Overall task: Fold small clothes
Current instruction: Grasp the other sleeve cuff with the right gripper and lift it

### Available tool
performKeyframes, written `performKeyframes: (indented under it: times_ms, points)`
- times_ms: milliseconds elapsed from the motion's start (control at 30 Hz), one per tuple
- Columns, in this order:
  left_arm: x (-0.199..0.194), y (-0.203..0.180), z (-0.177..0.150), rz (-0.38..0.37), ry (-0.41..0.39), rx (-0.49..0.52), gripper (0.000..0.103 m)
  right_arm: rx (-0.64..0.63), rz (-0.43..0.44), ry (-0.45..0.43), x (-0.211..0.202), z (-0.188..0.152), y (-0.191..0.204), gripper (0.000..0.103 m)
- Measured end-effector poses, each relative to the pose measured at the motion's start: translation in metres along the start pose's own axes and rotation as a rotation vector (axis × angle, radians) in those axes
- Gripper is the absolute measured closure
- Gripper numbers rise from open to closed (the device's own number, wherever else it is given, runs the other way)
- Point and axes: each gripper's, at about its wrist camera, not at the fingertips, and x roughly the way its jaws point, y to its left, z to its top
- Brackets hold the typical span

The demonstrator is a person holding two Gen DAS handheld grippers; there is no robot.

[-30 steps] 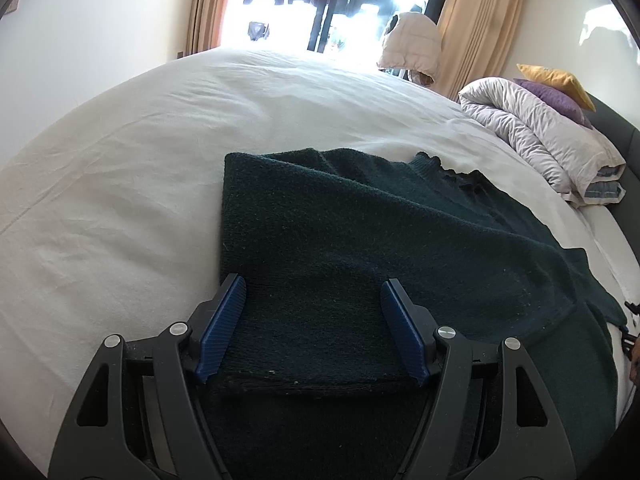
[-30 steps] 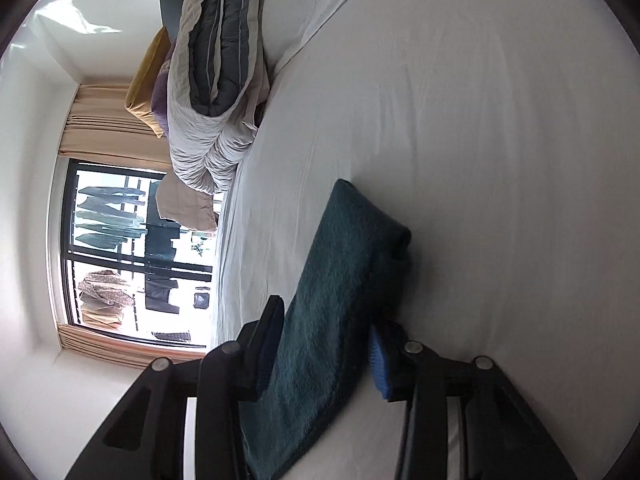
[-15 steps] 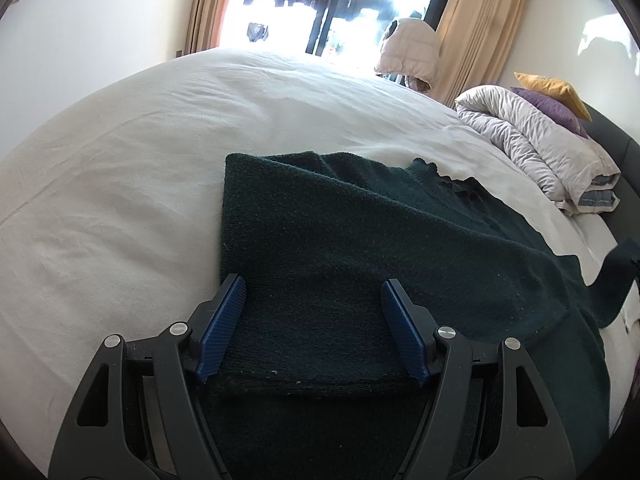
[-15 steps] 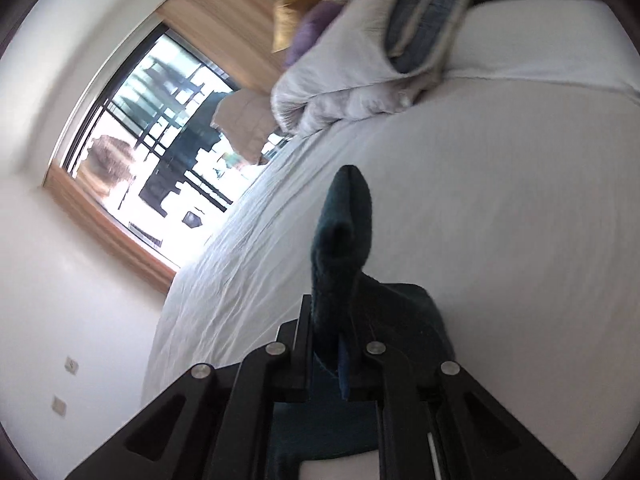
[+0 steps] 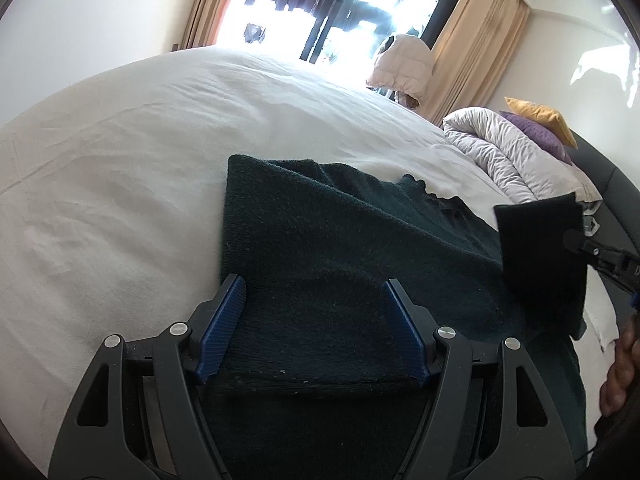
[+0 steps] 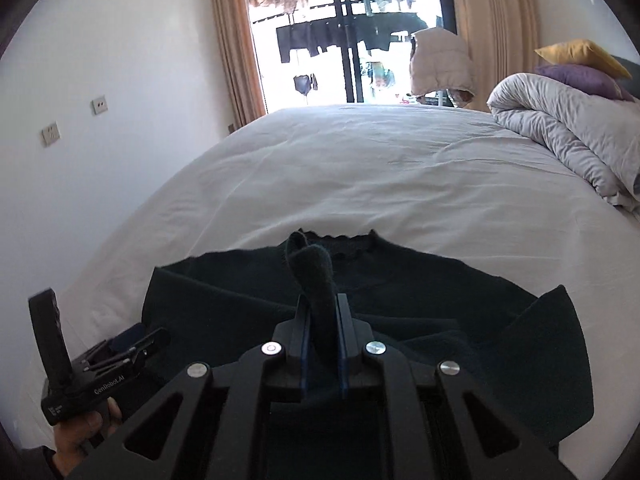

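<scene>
Right gripper (image 6: 322, 322) clamped on sleeve (image 6: 316, 276), lifted over sweater (image 5: 340, 248) body. Left gripper (image 5: 314, 320) wide open, empty, straddling left folded edge. Fold direction: leftward.

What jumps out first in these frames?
A dark green sweater spread on the white bed, with the right gripper shut on its sleeve, lifted above the body. The left gripper sits open over the sweater's folded left edge. Bright balcony window behind.

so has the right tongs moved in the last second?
Yes. The right tongs, shut on the sweater sleeve, swung round: the window, earlier at the view's left, now sits upright ahead.
</scene>
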Motion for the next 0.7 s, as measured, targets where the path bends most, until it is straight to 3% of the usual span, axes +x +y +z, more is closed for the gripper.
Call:
performKeyframes:
  times_ms: [300, 700]
  points:
    - [-0.003, 0.005, 0.000, -0.029, -0.012, -0.025, 0.034, -0.053, -0.085, 0.018, 0.018, 0.002, 0.022, 0.091]
    - [-0.006, 0.008, -0.001, -0.060, -0.029, -0.056, 0.034, -0.108, -0.066, 0.014, 0.046, 0.001, 0.073, 0.090]
